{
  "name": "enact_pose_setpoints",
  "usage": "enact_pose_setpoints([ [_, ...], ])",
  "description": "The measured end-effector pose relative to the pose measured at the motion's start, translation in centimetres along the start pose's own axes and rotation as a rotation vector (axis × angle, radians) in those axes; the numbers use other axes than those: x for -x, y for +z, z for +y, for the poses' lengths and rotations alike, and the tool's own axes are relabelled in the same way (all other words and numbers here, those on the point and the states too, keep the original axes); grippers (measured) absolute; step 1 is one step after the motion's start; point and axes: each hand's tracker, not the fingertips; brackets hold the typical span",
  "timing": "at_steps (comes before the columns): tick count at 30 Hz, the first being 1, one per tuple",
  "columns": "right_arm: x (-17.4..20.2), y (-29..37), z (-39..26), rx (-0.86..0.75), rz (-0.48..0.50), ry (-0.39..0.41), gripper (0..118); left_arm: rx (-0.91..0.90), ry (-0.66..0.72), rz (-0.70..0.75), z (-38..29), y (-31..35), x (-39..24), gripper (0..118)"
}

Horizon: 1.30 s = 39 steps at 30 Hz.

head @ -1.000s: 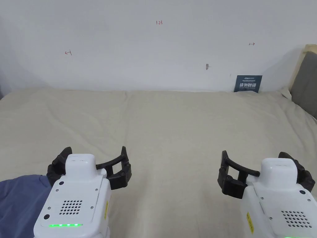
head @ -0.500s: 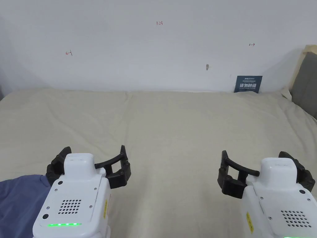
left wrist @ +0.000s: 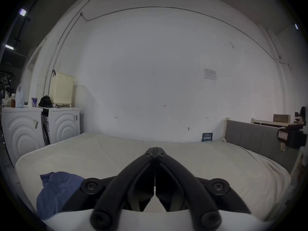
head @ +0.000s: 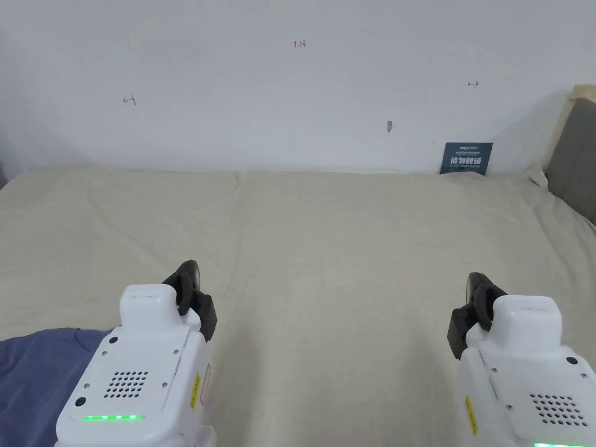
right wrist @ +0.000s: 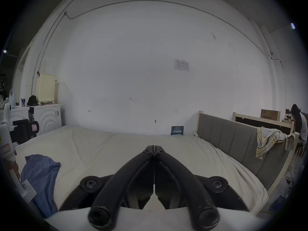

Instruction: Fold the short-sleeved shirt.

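The left gripper (head: 189, 285) and the right gripper (head: 478, 291) are hanging side by side over the near part of a big bed (head: 326, 233). The bed is wearing a cream sheet with soft wrinkles. In the left gripper view, the two black fingers (left wrist: 148, 154) are pressing tight together with nothing between them. In the right gripper view, the fingers (right wrist: 147, 151) are pressing together the same way, and they are holding nothing too.

The short-sleeved shirt (head: 35, 372) is blue. It is lying in a crumpled heap on the near left corner of the bed, just beside the left gripper and well apart from the right gripper. I cannot tell if the left gripper is touching it. The shirt is not folded yet.

A white wall (head: 291, 87) is standing behind the bed. A small dark sign (head: 465, 158) is leaning on the wall at the far right of the bed. A grey headboard (head: 573, 157) is standing at the right end. In the right gripper view, a checked cloth (right wrist: 268, 139) is hanging over the headboard. Two white machines (left wrist: 63, 124) are standing past the left end of the bed.
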Motion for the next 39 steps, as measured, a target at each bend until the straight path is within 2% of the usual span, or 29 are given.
enact_pose_setpoints([
  [7, -0.1, 0.0, 0.0, 0.003, 0.025, -0.002, 0, 0.039, 0.007, 0.013, -0.4, -0.1, 1.0, 0],
  [11, 1.4, -0.5, 0.1, 0.011, 0.105, -0.002, 0, 0.045, 0.002, 0.080, -0.5, 1.1, 3.5, 0],
  [15, 5.2, -1.1, 0.2, 0.012, 0.234, 0.002, 0, 0.050, 0.003, 0.207, -0.3, 3.4, 7.9, 0],
  [22, 14.6, -0.8, 0.6, 0.019, 0.476, 0.000, 0, 0.053, -0.003, 0.459, 0.6, 9.5, 16.8, 0],
  [28, 21.1, 0.2, -0.2, 0.053, 0.632, -0.022, 0, 0.063, -0.006, 0.608, 1.0, 14.5, 22.4, 0],
  [35, 25.1, 0.7, -1.5, 0.100, 0.698, -0.025, 0, 0.098, 0.026, 0.664, 0.9, 16.9, 25.5, 0],
  [38, 25.1, 0.7, -1.8, 0.108, 0.701, -0.016, 0, 0.157, 0.063, 0.619, 0.7, 16.1, 26.2, 0],
  [39, 24.9, 0.7, -1.9, 0.110, 0.697, -0.012, 0, 0.213, 0.104, 0.565, 0.6, 15.4, 26.7, 0],
])
